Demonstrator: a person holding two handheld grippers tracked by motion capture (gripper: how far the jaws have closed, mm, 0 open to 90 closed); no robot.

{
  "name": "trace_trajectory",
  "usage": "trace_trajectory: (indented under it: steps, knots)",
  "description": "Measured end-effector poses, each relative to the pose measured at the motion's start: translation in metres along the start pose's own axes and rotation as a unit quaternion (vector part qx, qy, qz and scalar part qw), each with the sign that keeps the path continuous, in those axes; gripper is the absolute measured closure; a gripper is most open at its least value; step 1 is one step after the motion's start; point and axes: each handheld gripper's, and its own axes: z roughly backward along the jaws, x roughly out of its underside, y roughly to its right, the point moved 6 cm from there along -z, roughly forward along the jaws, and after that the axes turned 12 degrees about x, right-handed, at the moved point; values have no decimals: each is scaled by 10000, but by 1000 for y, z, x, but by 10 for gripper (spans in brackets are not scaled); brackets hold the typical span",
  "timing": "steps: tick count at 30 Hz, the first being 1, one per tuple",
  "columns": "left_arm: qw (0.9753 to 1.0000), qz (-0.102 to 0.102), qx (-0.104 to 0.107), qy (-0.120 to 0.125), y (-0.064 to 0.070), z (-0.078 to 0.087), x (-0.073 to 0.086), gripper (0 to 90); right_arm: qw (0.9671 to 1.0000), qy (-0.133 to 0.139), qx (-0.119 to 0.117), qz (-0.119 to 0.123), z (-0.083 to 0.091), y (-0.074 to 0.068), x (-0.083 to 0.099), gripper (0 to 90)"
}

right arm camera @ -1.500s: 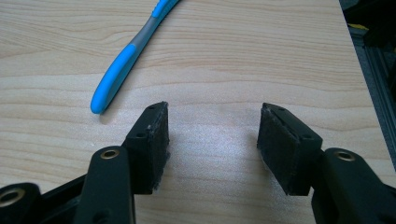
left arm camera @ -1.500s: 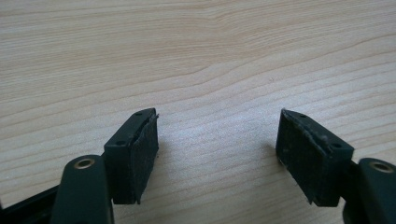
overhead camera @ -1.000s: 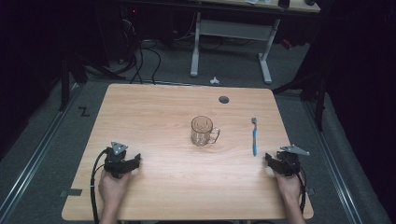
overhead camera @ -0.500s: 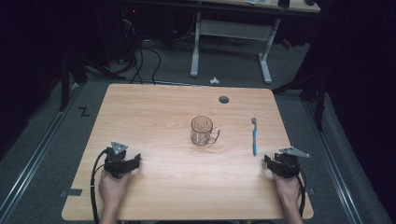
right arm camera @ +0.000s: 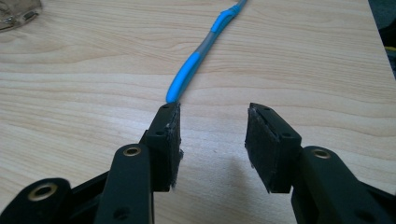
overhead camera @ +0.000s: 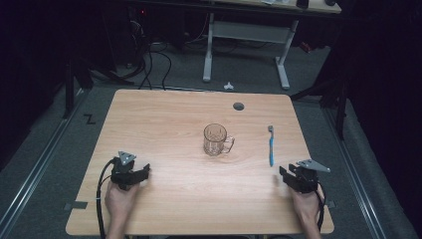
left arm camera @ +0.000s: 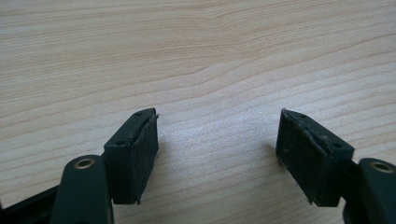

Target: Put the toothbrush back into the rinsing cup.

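The right gripper rests near the desk's front right corner, held by a hand that comes in over the front edge; its jaws stand apart with bare wood between them, so it is released and grasps nothing; in the right gripper view the same gripper has the near tip of the blue toothbrush just beyond its left jaw, though whether they touch cannot be told. The toothbrush lies flat along the desk's right side, its head toward the back edge, well apart from the glass mug that stands upright near the middle of the desk with its handle toward the right edge. The left gripper sits near the front left corner, likewise released; its jaws frame only wood grain.
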Motion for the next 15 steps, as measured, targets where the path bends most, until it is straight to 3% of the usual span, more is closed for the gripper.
trace_trajectory:
  steps: [15]
  knots:
    - [10000, 0, 1, -1, 0, 0, 0, 301, 9997, -27, -127, 221, 4, -14, -11, 578]
